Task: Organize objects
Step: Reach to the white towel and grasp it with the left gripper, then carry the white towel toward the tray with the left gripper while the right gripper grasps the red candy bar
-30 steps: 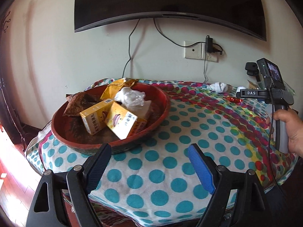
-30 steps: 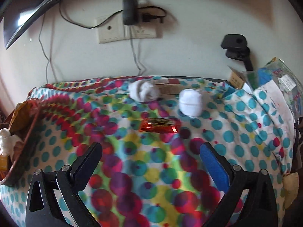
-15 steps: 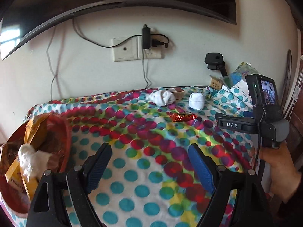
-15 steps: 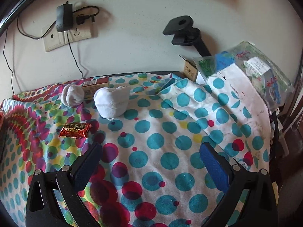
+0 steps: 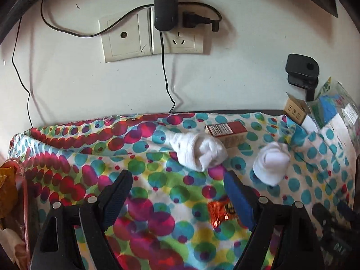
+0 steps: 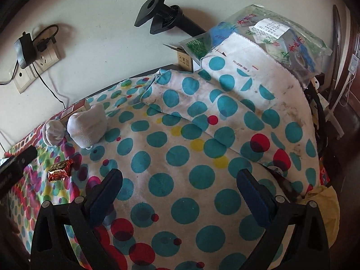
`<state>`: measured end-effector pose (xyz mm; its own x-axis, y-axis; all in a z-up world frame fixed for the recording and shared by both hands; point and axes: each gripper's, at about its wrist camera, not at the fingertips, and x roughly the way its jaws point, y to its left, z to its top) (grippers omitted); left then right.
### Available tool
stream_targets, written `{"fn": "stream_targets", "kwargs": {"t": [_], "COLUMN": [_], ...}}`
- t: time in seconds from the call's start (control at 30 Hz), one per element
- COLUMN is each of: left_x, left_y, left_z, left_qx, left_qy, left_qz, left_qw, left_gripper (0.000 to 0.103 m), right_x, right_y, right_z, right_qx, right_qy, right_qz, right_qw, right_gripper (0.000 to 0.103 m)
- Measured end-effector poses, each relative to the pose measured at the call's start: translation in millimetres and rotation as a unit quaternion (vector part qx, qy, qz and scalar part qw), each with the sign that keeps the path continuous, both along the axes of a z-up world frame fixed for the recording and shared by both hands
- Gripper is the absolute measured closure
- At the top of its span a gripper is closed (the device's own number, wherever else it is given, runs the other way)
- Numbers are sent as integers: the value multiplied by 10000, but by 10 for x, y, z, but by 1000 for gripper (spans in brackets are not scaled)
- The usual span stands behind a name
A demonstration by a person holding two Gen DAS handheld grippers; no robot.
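Note:
My left gripper [image 5: 177, 182] is open and empty above the dotted tablecloth [image 5: 90, 157]. A rolled white sock [image 5: 198, 151] lies just beyond its fingertips. A second rolled sock [image 5: 271, 163] lies to the right. A red foil snack packet [image 5: 219, 211] lies beside the right finger [image 5: 238, 198], partly hidden by it. A red box [image 5: 227, 130] lies behind the socks. My right gripper [image 6: 180, 180] is open and empty over the cloth's right part [image 6: 180, 157]. There the socks [image 6: 86, 126], the packet [image 6: 59, 171] and the box [image 6: 75, 110] are at far left.
A red bowl's rim [image 5: 21, 180] with snack packs shows at the left edge. A wall socket with charger [image 5: 165, 6] is above. A small cardboard box [image 6: 185, 60], a plastic bag [image 6: 270, 33] and a black clamp [image 6: 162, 18] stand at the back right. The left gripper's body [image 6: 13, 168] shows at left.
My left gripper swung right from the bowl and moved in close to the socks and packet. My right gripper turned right, toward the cloth's right end and the plastic bag.

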<state>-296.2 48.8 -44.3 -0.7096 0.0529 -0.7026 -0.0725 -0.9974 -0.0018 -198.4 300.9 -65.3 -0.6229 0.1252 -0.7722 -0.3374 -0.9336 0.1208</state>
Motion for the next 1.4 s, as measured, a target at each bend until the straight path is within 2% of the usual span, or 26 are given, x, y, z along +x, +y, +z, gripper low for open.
{"fn": "stream_targets", "kwargs": {"t": [0.13,0.23,0.3,0.33,0.37,0.47,0.53,0.67,0.87,1.17,1.4], "left_x": [-368,-545,-614,-627,-636,-621,-562,-373,25,940,1538], "left_y": [201,260,254,261,269,279,229,96,-83,-475,-928], "left_z": [-108,-216,-301,-325,-335,-325,-285,-189,-45,115,209], "left_qx": [-262,-137,-50,-15,-17,32,152,285,185,290,280], "left_qy": [-234,-424,-579,-601,-595,-523,-412,-251,-156,87,238], "left_qz": [16,-35,32,12,-16,-76,-6,53,-39,-59,242], "left_qw": [9994,9990,9983,9982,9982,9986,9990,9993,9997,9995,9990], "left_gripper": [18,18,27,47,53,62,65,66,66,66,66], "right_x": [-22,-7,2,-1,-4,-4,7,0,-6,-55,-91], "right_y": [-4,9,24,27,22,17,21,24,21,-10,-91], "right_z": [-22,-22,-20,-22,-23,-25,-26,-28,-28,-38,-38], "right_qx": [-99,-183,-224,-227,-219,-227,-250,-256,-240,-119,-16], "right_qy": [-43,15,42,43,36,33,46,47,33,-59,-125], "right_qz": [92,132,118,119,123,151,160,161,162,175,384], "right_qw": [9999,9997,9997,9997,9997,9996,9995,9995,9996,9998,9992], "right_gripper": [1,1,1,1,1,0,0,0,0,0,0]}}
